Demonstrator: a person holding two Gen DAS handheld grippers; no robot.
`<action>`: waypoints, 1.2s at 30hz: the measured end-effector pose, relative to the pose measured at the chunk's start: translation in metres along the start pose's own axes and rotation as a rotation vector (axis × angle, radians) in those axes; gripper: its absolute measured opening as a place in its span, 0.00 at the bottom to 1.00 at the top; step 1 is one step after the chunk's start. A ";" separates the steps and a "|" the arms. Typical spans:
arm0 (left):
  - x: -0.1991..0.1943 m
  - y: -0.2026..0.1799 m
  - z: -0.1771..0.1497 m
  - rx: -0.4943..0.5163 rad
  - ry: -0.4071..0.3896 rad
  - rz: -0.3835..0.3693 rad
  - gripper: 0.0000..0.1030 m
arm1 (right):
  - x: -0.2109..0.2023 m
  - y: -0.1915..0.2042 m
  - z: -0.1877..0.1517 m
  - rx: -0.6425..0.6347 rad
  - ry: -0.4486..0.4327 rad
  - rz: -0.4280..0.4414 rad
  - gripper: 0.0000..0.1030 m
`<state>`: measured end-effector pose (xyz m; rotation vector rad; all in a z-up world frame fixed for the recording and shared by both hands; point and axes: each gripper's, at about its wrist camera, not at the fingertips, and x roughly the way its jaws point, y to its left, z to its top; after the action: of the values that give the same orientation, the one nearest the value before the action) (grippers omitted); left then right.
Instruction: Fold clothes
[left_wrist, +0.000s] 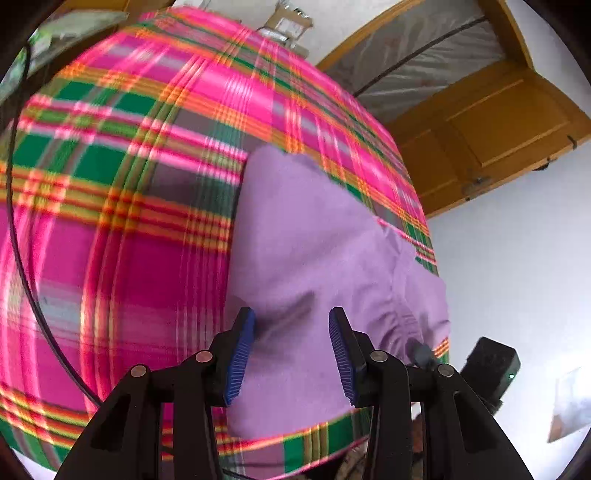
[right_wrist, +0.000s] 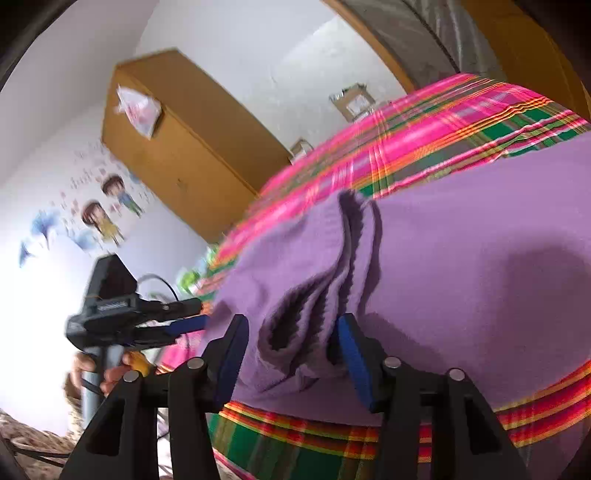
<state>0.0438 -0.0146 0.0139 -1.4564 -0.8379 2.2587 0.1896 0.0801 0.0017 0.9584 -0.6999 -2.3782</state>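
Left wrist: left gripper (left_wrist: 291, 354) open over purple cloth (left_wrist: 314, 240) lying at 5 o'clock on plaid sheet (left_wrist: 129, 166); nothing pinched.

Right wrist: right gripper (right_wrist: 291, 354) parted around bunched folds at 6 o'clock, pads apparently not pressing. Regrasping step, probably; next, closing on an edge.

Garment (left_wrist: 314, 236) on plaid sheet (left_wrist: 122, 206), seemingly near its edge
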 end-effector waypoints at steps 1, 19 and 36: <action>0.000 0.001 -0.002 -0.003 0.000 -0.002 0.42 | 0.002 0.002 -0.001 -0.019 0.008 -0.028 0.17; -0.003 0.012 -0.026 0.015 0.039 -0.016 0.42 | -0.019 0.006 0.013 -0.070 -0.013 -0.147 0.24; 0.005 0.018 -0.027 0.017 0.069 -0.018 0.42 | 0.040 -0.029 0.089 -0.001 0.036 -0.137 0.05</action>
<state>0.0664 -0.0175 -0.0092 -1.5038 -0.8053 2.1841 0.0925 0.1031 0.0198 1.0782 -0.6372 -2.4720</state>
